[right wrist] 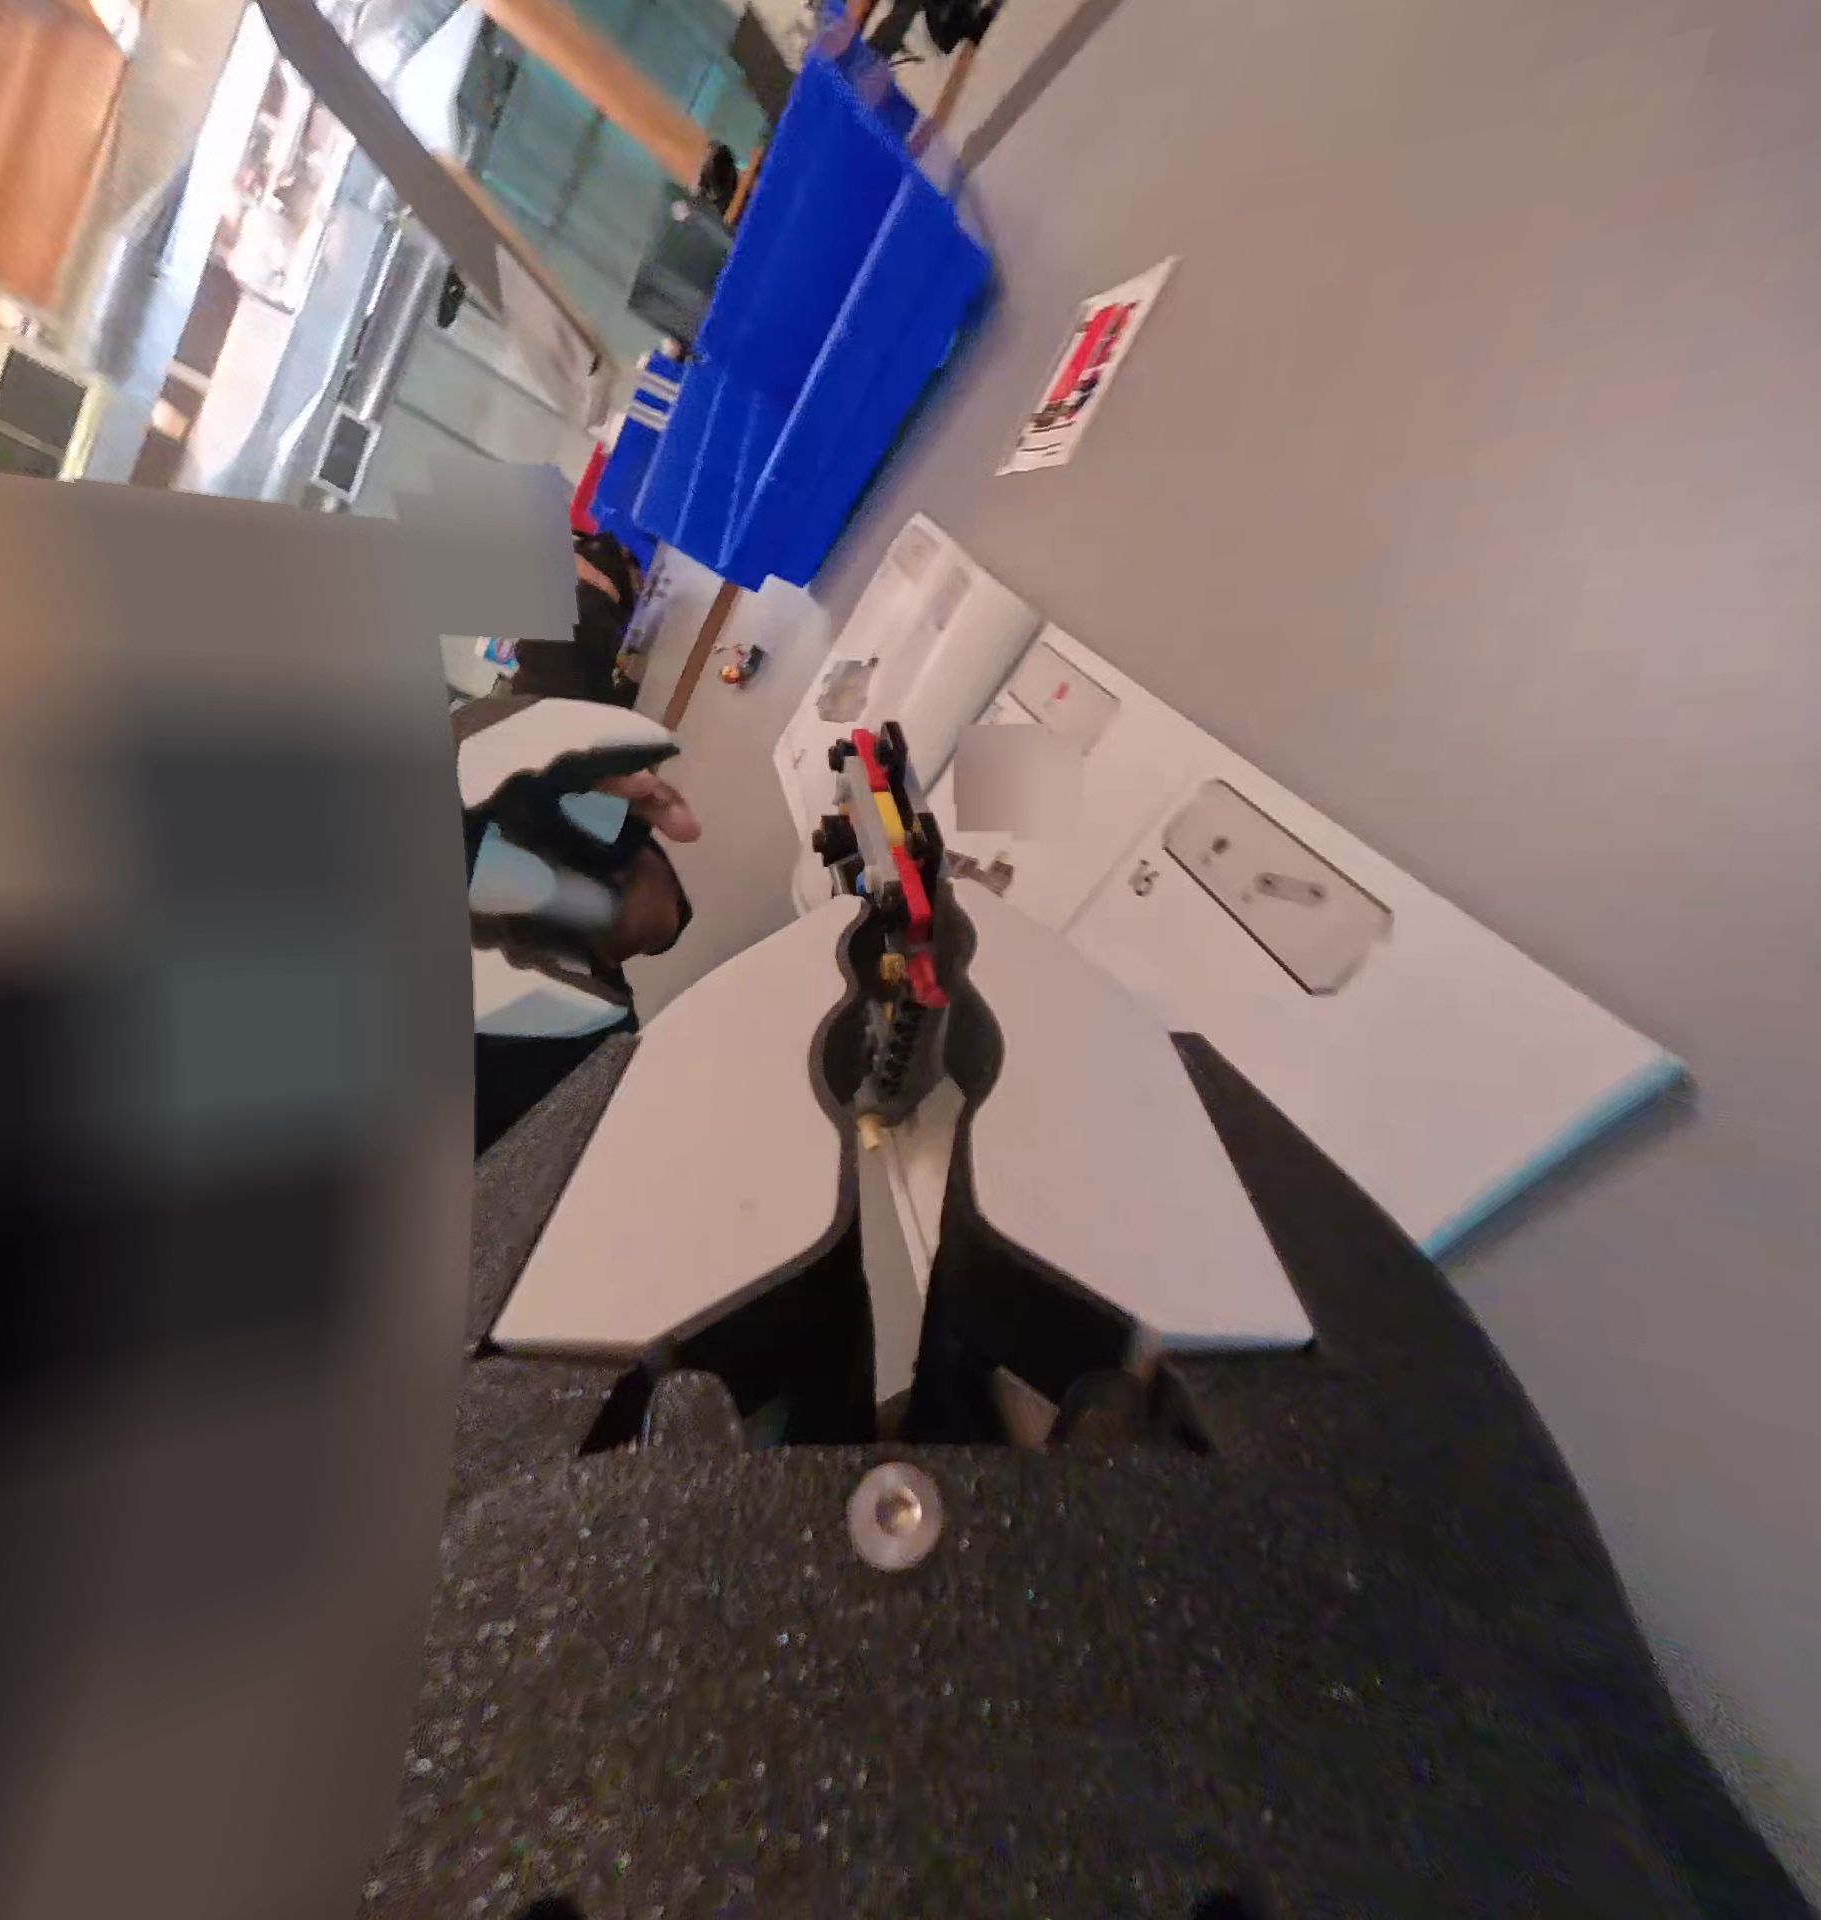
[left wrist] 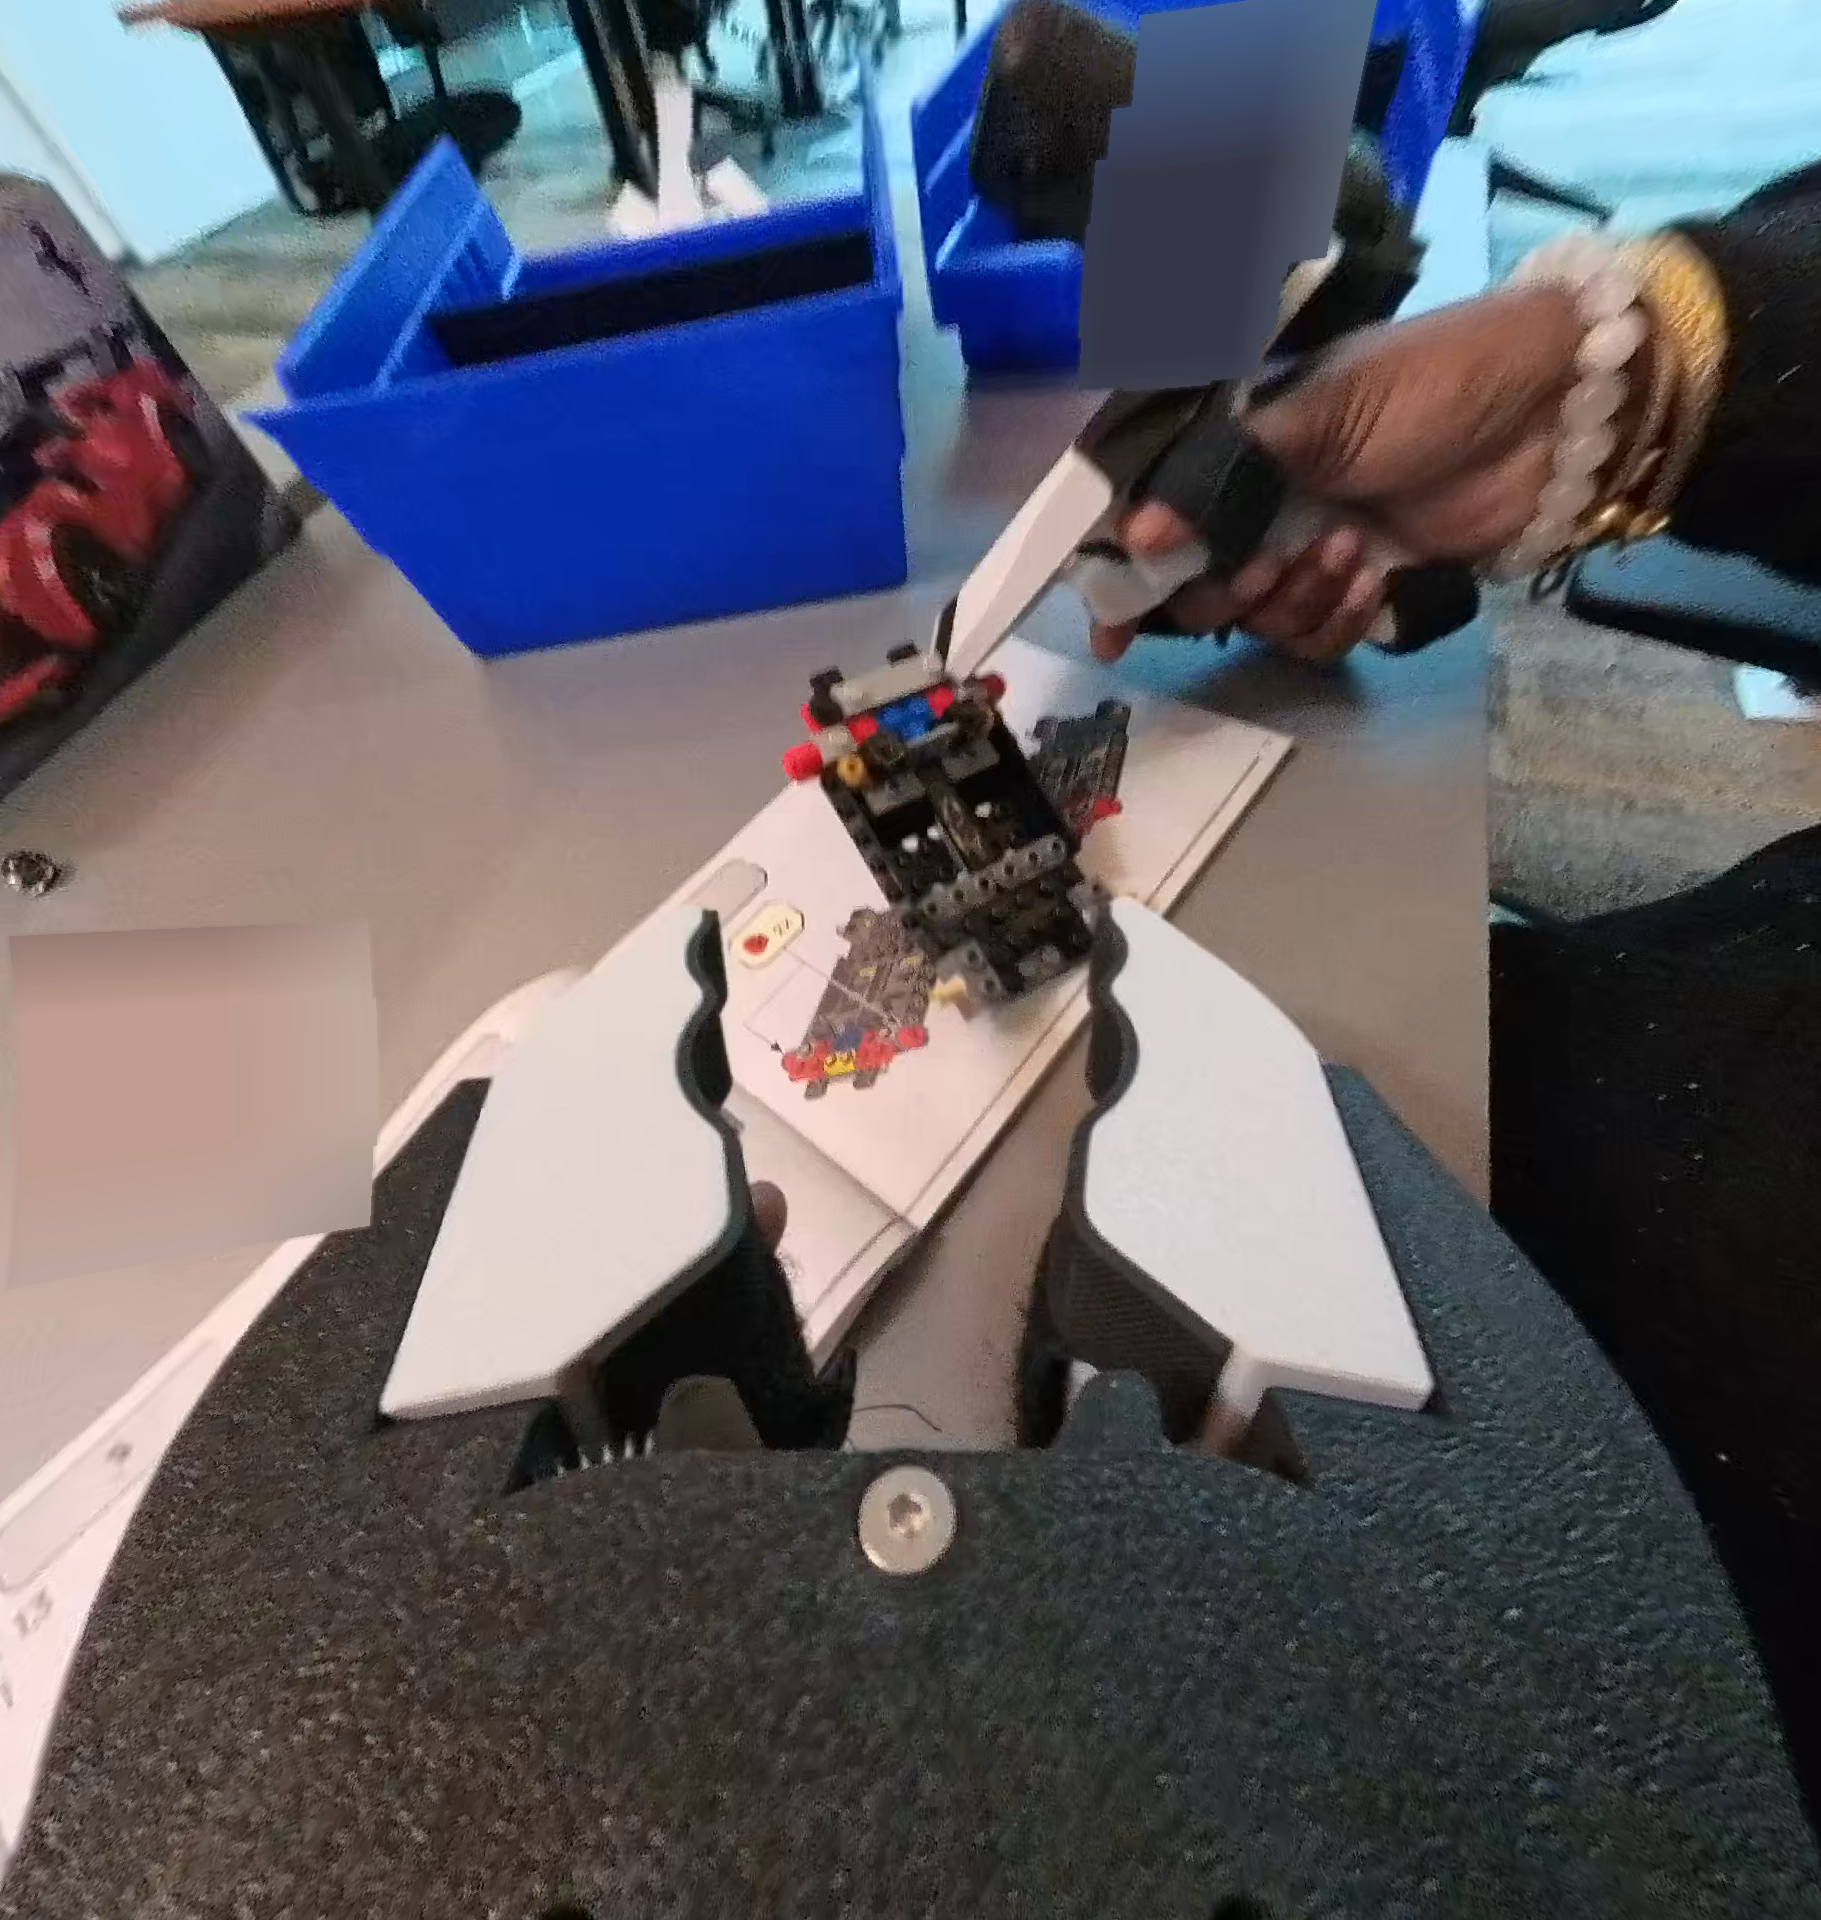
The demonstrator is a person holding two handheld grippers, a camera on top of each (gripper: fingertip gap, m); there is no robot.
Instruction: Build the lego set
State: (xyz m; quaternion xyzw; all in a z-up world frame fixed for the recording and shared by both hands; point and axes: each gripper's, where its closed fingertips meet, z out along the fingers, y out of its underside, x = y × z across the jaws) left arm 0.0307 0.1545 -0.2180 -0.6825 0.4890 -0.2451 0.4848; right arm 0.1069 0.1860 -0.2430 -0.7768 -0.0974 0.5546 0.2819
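Spreading under an open instruction booklet (left wrist: pixel 999 1101), grey table (left wrist: pixel 386 790), blue bins (left wrist: pixel 615 457).

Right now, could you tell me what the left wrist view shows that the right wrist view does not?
Only the left wrist view shows the set's box with the red car picture, and the open left tongs beside the lego model. Only the right wrist view shows a small loose leaflet on the table. Both show the model gripped by the right tongs, the instruction booklet and the blue bins.
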